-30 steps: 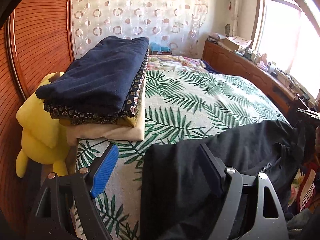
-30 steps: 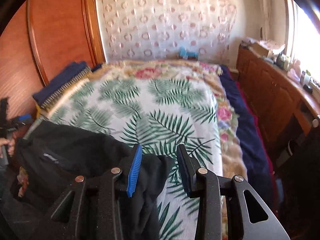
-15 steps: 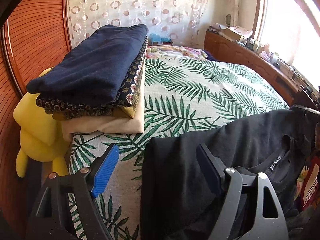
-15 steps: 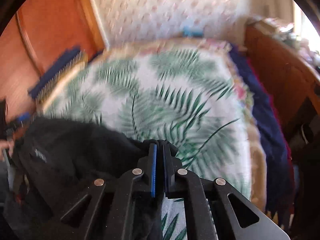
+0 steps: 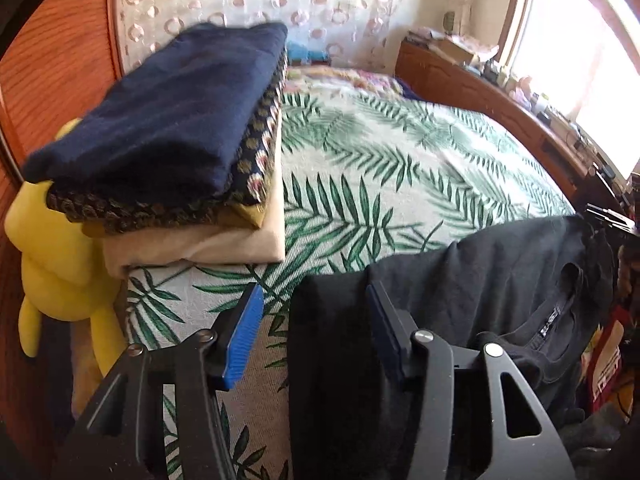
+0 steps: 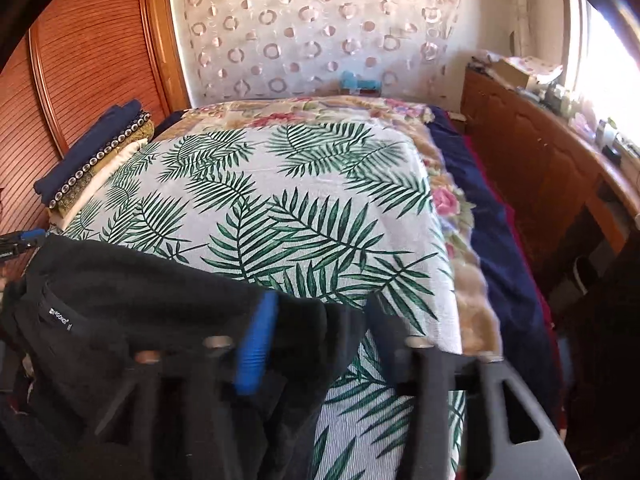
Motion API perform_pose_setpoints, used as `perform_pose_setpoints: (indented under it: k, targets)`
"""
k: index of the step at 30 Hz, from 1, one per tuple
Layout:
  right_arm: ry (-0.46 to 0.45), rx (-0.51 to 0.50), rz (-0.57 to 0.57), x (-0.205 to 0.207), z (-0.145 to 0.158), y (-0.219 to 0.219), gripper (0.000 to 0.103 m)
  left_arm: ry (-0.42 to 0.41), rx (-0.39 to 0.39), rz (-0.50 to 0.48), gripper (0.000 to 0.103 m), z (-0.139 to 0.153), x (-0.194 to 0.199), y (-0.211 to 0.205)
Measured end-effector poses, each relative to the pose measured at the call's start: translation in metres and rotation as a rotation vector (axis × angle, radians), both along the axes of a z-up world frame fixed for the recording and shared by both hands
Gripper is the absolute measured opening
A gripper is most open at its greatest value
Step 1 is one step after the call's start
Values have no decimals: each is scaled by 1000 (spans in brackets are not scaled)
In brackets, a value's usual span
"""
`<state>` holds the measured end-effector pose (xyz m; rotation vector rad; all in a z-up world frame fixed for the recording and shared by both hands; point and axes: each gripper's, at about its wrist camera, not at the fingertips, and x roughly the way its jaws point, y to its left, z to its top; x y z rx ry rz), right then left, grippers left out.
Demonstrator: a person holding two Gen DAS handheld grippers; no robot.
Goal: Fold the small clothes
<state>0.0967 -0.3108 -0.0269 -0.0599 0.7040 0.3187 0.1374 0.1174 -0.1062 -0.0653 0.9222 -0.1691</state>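
A black garment was seen draped over the near edge of the bed, its collar and label toward the person, most of the cloth hanging off the leaf-print cover. The left gripper was held with its jaws wide apart; one edge of the garment lay between them, against the dark pad, but was not clamped. In the right wrist view the right gripper was likewise seen spread open, motion-blurred, with a fold of the black garment bunched between the blue pad and the far one; nothing was held.

The step in hand was judged to be taking the two shoulder corners so that the garment could be drawn flat onto the bed. For that to go well, each pair of jaws would best be closed on a single thickness near the seam, not on a bunched fold, and the two grips kept level so the cloth would be spread without twist. The stack of folded clothes at the left edge, beside a yellow plush toy, was to be kept clear of.
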Motion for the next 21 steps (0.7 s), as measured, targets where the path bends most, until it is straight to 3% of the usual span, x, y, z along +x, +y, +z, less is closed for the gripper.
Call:
perform_pose_setpoints:
  k: [1,10,13,15,17,19,20,21]
  targets:
    - [9,-10,-1,2,-2,0,69,16,-6,-7,54,-2,2,-1]
    - [97,24,66,16,-22,-2,69,53,0,-57,53,-14,3,-13]
    - [112,15,88,17,-27,3,68,55,0,-65,42,-13,3,-15]
    - [99,-4,90,16,-28,5,60,54,23,-78,36,-13,2,-17]
    - [94,5,87,16,-28,5,35,59,41,-90,32,-12,4,-19]
    - [89,13,77,17,-29,5,20,66,34,-109,16,-12,5,-20]
    - [90,27,93,16,-30,6,10,62,42,-120,15,-11,3,-23]
    - [88,33,105,13,-30,8,10,49,60,-122,13,-10,3,-27]
